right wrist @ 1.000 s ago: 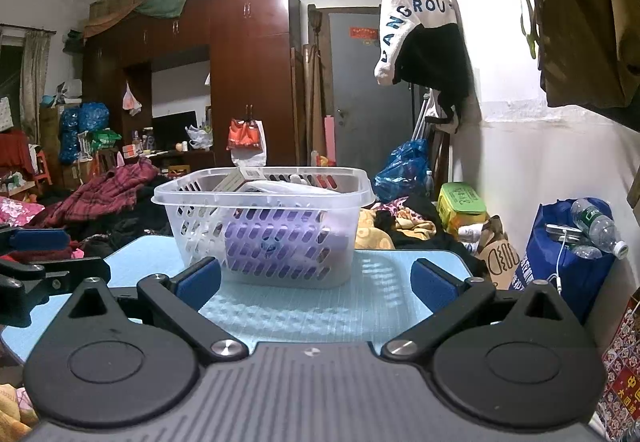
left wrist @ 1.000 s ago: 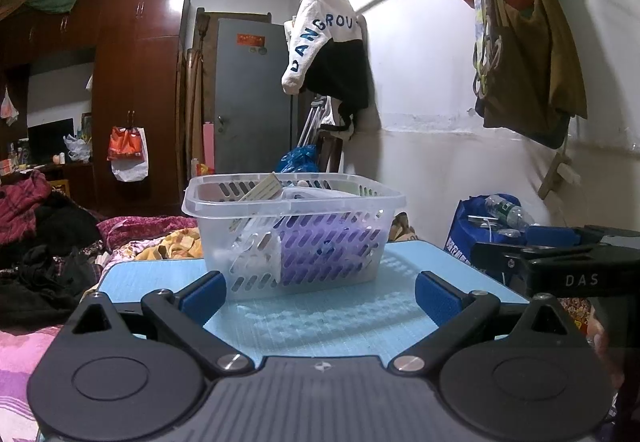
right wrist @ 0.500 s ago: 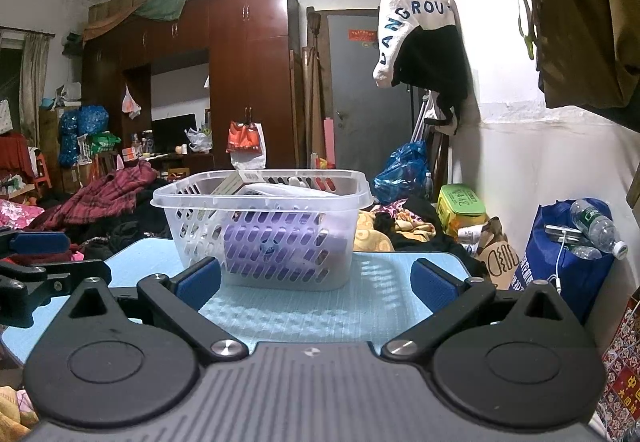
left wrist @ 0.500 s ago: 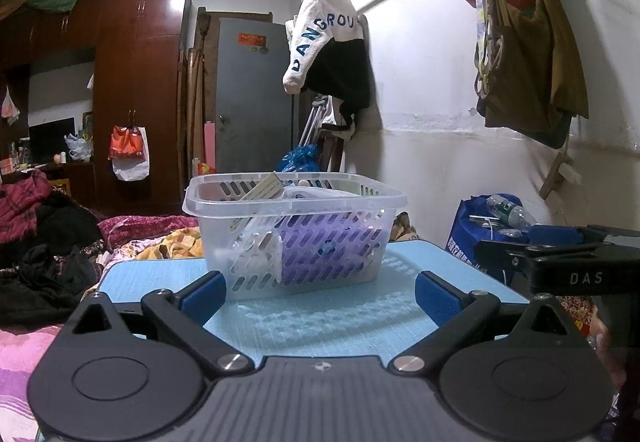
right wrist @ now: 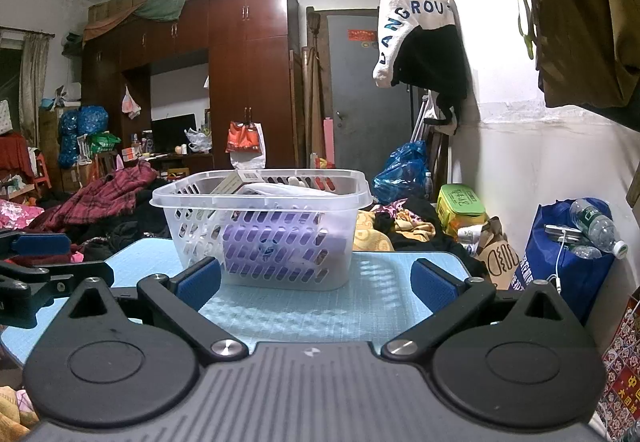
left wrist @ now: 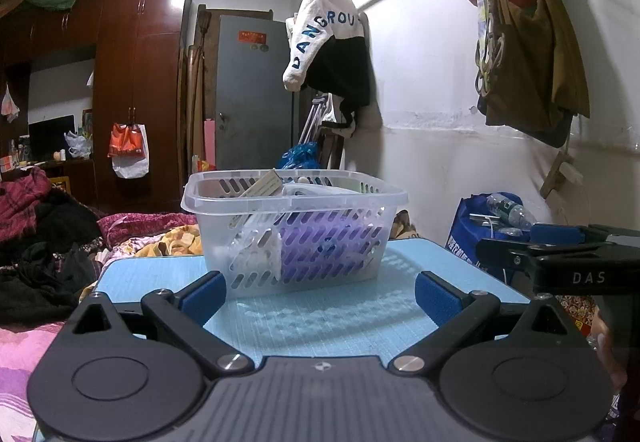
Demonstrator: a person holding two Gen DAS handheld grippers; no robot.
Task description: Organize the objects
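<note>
A clear plastic basket (left wrist: 216, 204) with slotted walls stands on the light blue table (left wrist: 320, 318); it also shows in the right wrist view (right wrist: 192, 202). It holds a purple item (left wrist: 328, 242), a white item and a card. My left gripper (left wrist: 320, 296) is open and empty, low over the table, in front of the basket. My right gripper (right wrist: 316, 284) is open and empty, also in front of the basket. The right gripper shows at the right edge of the left wrist view (left wrist: 560, 254). The left gripper shows at the left edge of the right wrist view (right wrist: 36, 258).
A blue bag (right wrist: 560, 262) with a water bottle sits on the right by the white wall. Clothes lie piled on the left (right wrist: 108, 198). A hoodie (left wrist: 328, 54) and bags (left wrist: 532, 42) hang on the wall. A brown wardrobe (right wrist: 248, 82) stands behind.
</note>
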